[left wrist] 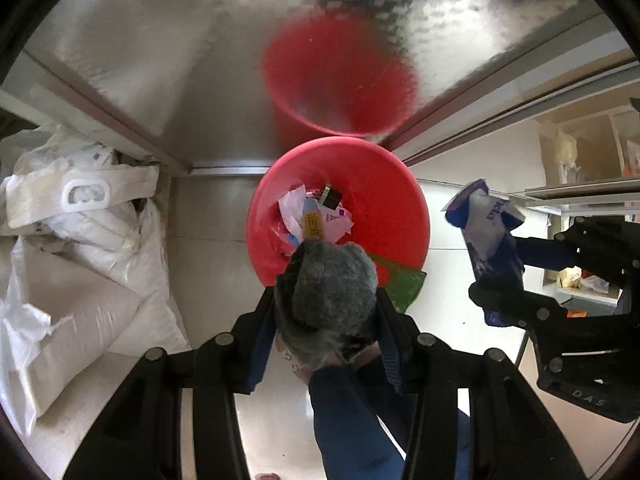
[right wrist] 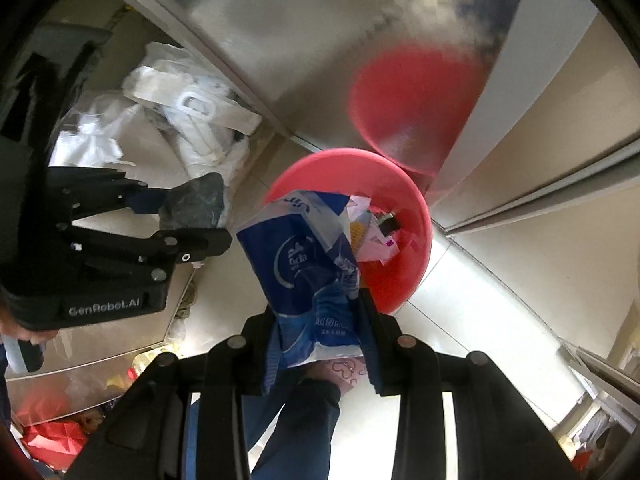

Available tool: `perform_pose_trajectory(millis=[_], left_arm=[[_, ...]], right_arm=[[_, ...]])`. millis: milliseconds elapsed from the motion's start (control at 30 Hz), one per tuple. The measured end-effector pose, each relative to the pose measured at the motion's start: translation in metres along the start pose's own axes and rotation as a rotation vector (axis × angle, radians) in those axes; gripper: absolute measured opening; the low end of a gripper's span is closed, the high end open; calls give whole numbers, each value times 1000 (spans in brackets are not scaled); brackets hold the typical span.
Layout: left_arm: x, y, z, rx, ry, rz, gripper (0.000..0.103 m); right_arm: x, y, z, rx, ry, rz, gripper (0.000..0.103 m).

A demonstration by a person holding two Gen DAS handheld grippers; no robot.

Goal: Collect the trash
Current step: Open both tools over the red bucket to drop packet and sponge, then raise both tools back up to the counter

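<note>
My left hand-held gripper (left wrist: 326, 300), matt black plastic, pinches a grey wad (left wrist: 334, 292) that looks fuzzy and felt-like, while my right hand-held gripper (right wrist: 320, 320) clamps a crinkled, glossy blue-and-white plastic wrapper (right wrist: 308, 268). Below them the red bin (left wrist: 384, 184) is smooth, shiny plastic with paper scraps (left wrist: 296, 208) inside. Behind it stands a brushed metal panel (left wrist: 160, 60), sheeny enough to mirror the bin, and the white sacks (left wrist: 92, 272) look like woven plastic.
</note>
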State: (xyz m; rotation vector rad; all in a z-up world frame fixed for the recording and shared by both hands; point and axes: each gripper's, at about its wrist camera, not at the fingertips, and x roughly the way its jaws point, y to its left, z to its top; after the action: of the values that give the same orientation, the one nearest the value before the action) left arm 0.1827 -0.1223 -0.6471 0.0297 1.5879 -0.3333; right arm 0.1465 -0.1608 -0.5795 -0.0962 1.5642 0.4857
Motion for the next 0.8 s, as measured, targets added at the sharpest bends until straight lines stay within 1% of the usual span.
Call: perform_pose_trajectory(millis=[133, 267, 333, 367, 433, 467, 500, 533, 567, 600, 633, 667, 800], left_arm=[[9, -2, 2, 11, -6, 29, 44], [11, -3, 2, 21, -7, 16, 44], [13, -2, 3, 12, -5, 3, 48], [13, -1, 3, 12, -3, -6, 52], [14, -2, 4, 32, -7, -8, 68], [15, -4, 4, 44, -16, -4, 79], [14, -5, 4, 49, -22, -2, 82], [13, -4, 5, 46, -25, 3, 82], [14, -2, 5, 37, -23, 10, 82], [14, 1, 6, 20, -19, 16, 83], [14, 4, 6, 2, -15, 16, 83], [13, 6, 6, -11, -11, 16, 86], [-4, 9, 1, -21, -25, 24, 86]], right_arm=[[7, -9, -3, 14, 16, 4, 32], [11, -8, -3, -2, 13, 6, 32], [9, -7, -5, -19, 9, -3, 33], [8, -5, -4, -27, 7, -12, 36], [11, -7, -5, -34, 4, -16, 46], [11, -8, -4, -33, 2, -5, 50], [11, -8, -4, -33, -2, -5, 61], [9, -8, -4, -33, -17, -8, 75], [7, -8, -5, -29, -34, -14, 80], [4, -10, -6, -21, -49, -19, 89], [0, -12, -8, -8, -56, -22, 92], [-3, -15, -11, 9, -57, -17, 93], [-16, -14, -17, 16, -50, -40, 93]])
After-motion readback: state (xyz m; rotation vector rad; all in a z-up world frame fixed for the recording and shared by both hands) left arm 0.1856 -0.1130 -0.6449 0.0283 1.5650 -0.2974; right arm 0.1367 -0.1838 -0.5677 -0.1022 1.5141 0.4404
